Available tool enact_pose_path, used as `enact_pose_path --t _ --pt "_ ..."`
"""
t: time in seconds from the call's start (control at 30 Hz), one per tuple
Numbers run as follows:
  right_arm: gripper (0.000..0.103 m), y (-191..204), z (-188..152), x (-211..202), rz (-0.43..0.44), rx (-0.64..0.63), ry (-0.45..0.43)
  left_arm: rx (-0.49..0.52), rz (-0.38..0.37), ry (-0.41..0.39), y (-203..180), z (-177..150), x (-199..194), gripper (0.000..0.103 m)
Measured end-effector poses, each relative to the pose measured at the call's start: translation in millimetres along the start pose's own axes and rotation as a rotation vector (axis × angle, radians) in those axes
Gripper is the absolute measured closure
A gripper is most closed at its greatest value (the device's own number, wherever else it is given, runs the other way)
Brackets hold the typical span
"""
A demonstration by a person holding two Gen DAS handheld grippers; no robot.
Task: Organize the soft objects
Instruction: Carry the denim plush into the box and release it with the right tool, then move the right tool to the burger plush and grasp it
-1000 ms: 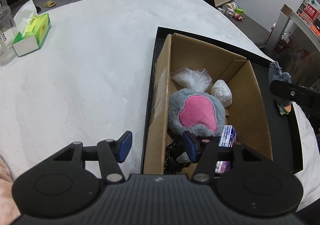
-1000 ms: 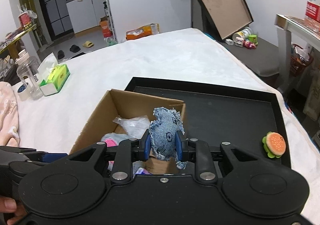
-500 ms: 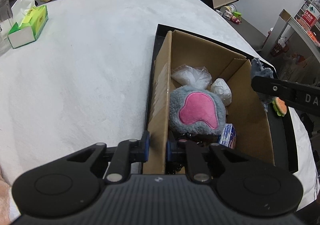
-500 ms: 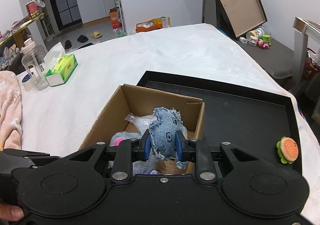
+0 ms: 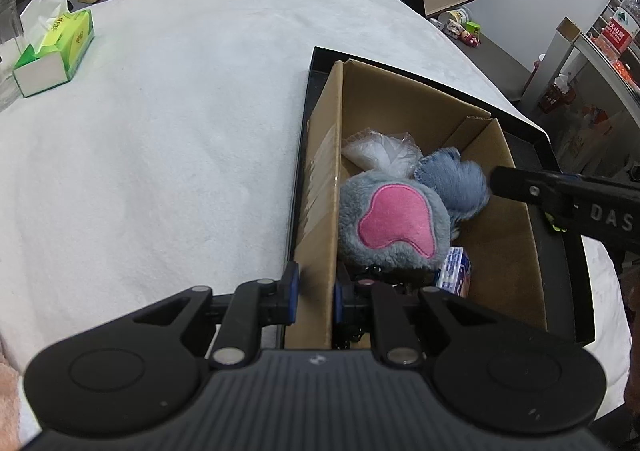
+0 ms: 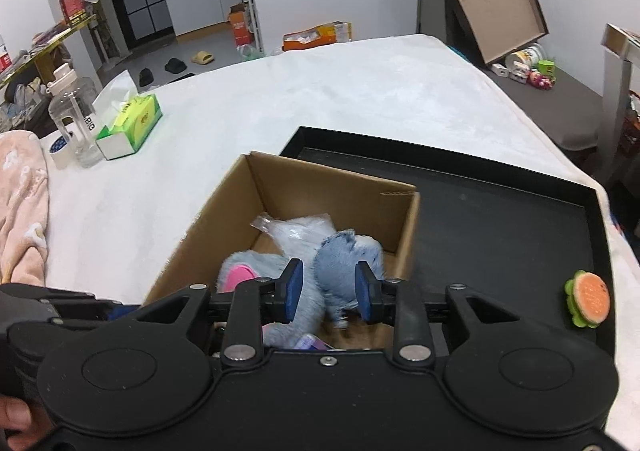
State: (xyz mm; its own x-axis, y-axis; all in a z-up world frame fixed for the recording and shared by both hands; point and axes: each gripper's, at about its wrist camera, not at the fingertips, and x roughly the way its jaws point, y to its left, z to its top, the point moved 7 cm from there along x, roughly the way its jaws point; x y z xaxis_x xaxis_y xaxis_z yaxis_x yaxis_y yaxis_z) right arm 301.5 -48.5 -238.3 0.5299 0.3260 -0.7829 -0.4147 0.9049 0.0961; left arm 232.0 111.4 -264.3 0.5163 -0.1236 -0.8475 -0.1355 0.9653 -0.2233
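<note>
An open cardboard box [image 5: 500,251] stands at the left end of a black tray [image 6: 500,191]. In it lie a grey plush with a pink patch [image 5: 392,223], a clear plastic bag [image 5: 380,151] and a small blue-and-white packet [image 5: 454,271]. My left gripper [image 5: 315,297] is shut on the box's left wall. My right gripper [image 6: 329,293] hovers over the box and its jaws are opening. The blue denim toy [image 6: 346,263] is blurred, just past the pads and free of them, and drops beside the plush [image 6: 256,271]. An orange burger toy [image 6: 588,303] lies on the tray's right side.
White cloth covers the table. At its far left are a green tissue box [image 6: 130,127], a clear bottle [image 6: 76,119], a tape roll [image 6: 60,147] and a pink cloth [image 6: 20,203]. A hand shows at the lower left edge of the right wrist view.
The left gripper closed on the box's left wall. The right gripper carried the denim toy over the box, its jaws parted, and the toy dropped in.
</note>
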Motion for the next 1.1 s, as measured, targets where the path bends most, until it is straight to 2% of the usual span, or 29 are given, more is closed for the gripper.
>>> enact_pose_path --t 0.3,0.67,0.73,0.93,1.1 --pt "0.074 -20.7 -6.6 -17.4 -0.018 0.019 -0.014 -0.001 0.016 0.0 -2.8 3.8 -3.3 0.084" --pt "0.066 -48.9 -11.4 -26.4 -0.026 0.041 -0.028 0.007 0.075 -0.002 -8.5 8.1 -9.6 0.08" --pt "0.06 -56.8 -10.7 -27.9 -0.03 0.047 -0.037 0.011 0.088 -0.001 -10.7 9.5 -9.6 0.075" --pt "0.059 -86.8 -13.4 -25.5 -0.045 0.074 -0.062 0.05 0.116 -0.018 -20.7 14.7 -15.4 0.052" --pt "0.059 -115.2 -25.2 -17.4 -0.062 0.131 -0.091 0.081 0.149 -0.035 -26.7 16.6 -17.6 0.047"
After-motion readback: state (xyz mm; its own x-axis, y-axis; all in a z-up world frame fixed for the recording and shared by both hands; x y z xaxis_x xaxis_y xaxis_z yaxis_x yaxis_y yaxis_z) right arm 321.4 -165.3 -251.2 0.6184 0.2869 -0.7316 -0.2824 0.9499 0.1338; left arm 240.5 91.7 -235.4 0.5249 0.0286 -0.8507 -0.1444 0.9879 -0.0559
